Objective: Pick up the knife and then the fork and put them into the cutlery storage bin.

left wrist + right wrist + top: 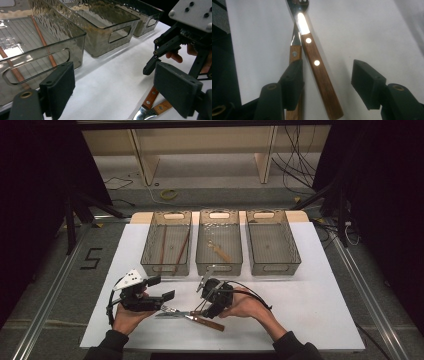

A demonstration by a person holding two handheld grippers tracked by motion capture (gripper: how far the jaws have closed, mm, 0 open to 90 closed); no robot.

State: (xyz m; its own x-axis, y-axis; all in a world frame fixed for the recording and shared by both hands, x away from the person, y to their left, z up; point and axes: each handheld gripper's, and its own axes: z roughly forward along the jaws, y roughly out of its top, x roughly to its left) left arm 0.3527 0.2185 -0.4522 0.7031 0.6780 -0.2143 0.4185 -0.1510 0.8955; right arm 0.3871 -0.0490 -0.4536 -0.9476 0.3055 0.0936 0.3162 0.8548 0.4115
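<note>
1. Black jaws of the right tool (325, 82) stand parted, one on each side of the wooden-handled fork (318, 70). The fork's handle lies between them, but neither pad presses on it, so nothing is grasped yet.
2. Under the fork, crossing it, lies a second wooden-handled utensil (294, 53); the left jaw in the right gripper view sits over its handle. Closing on one handle alone, I judge, will need care.
3. In the high view the right tool (202, 307) points down at these two pieces, which rest on the white worktop (310, 315) near its front edge.
4. Just beside them, the left tool (162, 290) hangs released, its jaws wide apart with nothing between them, aimed toward the cutlery and the right tool.
5. Farther back stand three clear bins in a row. The left bin (148, 251) already holds long thin sticks, probably chopsticks (163, 245); the middle bin (202, 251) holds one wooden-handled piece (219, 251); the right bin (294, 251) looks bare.
6. Sorting seems partly done: some items are binned, while the fork and its neighbour remain on the worktop, well apart from the bins.
</note>
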